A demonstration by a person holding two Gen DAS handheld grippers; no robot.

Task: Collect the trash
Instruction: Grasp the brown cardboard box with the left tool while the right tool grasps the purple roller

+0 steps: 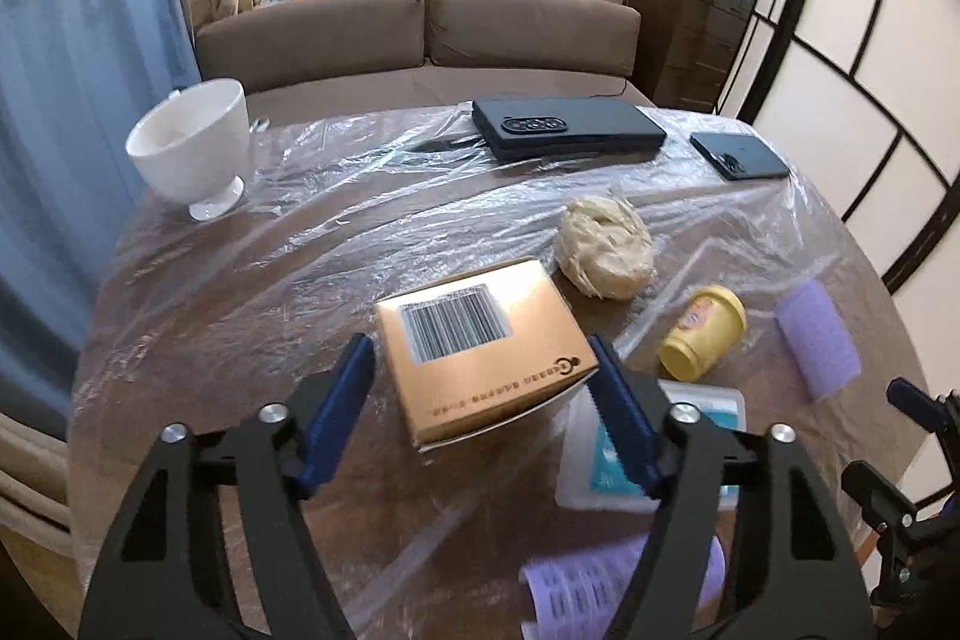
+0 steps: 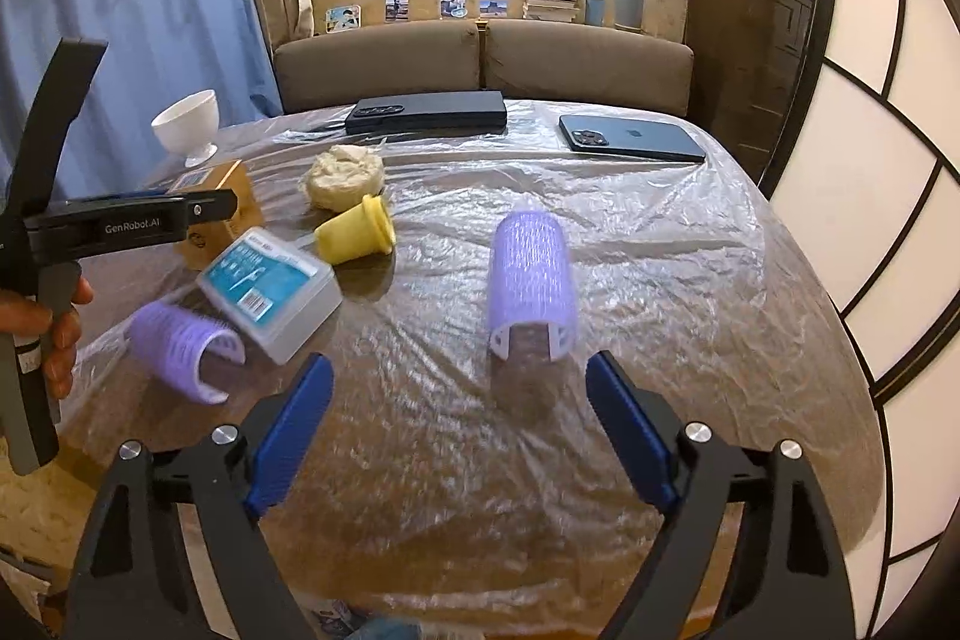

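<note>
Left wrist view: the left tongs (image 1: 480, 406) stand spread apart, released, their blue pads on either side of a gold box (image 1: 480, 346) with a barcode label, which rests on the film-covered counter (image 1: 270, 292); whether the pads touch the box cannot be told. Behind the box lies a crumpled beige paper ball (image 1: 606, 247), and to its right a yellow cup (image 1: 702, 334) on its side, then a purple hair roller (image 1: 819, 337). A clear plastic case (image 1: 708, 403) with a teal label sits just right of the box, partly behind the right pad. A white footed bowl (image 1: 192, 145) stands at the far left edge; a black case (image 1: 567, 127) and a dark phone (image 1: 738, 155) lie at the far side. Right wrist view: the right tongs (image 2: 459, 430) are likewise released, grasping nothing, with the purple hair roller (image 2: 531, 274) just ahead, between the lines of the pads but apart from them. To the left lie a second purple roller (image 2: 180, 340), the plastic case (image 2: 270, 292), the yellow cup (image 2: 354, 232), the paper ball (image 2: 345, 181) and the gold box (image 2: 240, 193), the latter partly hidden by the left tongs.
</note>
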